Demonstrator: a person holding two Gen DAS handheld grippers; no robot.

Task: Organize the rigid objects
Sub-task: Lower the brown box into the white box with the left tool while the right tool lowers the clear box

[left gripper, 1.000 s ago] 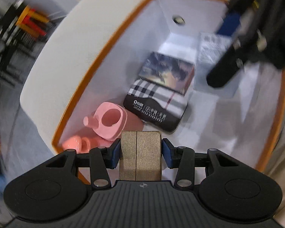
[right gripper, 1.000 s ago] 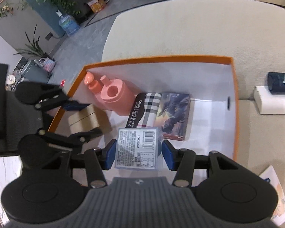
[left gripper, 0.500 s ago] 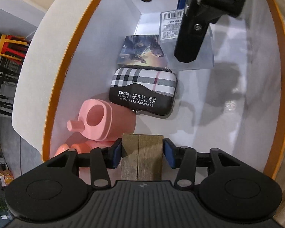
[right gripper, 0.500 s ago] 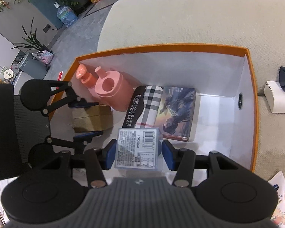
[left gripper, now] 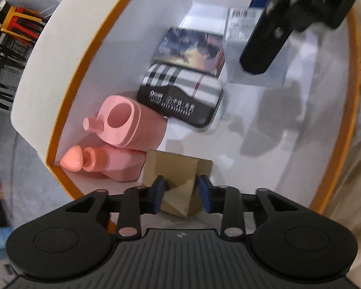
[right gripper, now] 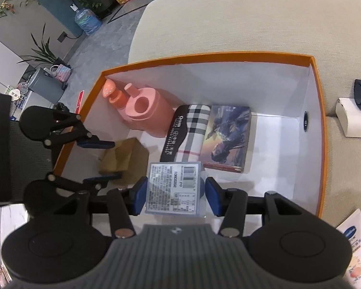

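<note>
Left wrist view shows my left gripper (left gripper: 181,193) closing its fingers on a skewed brown cardboard box (left gripper: 178,180), low in the near corner of the orange-rimmed storage box (left gripper: 67,91), just beside the pink bottle (left gripper: 113,162). Only an edge sits between the pads, so I judge it could twist out or knock the bottle. My right gripper (right gripper: 175,195) pinches a clear labelled box (right gripper: 173,187) above the floor; released carelessly, it might land on the plaid tin (right gripper: 187,132). Its barcode label and the tin's white print are too blurred to read; a packet (right gripper: 353,240) on the worktop may say Vaseline.
</note>
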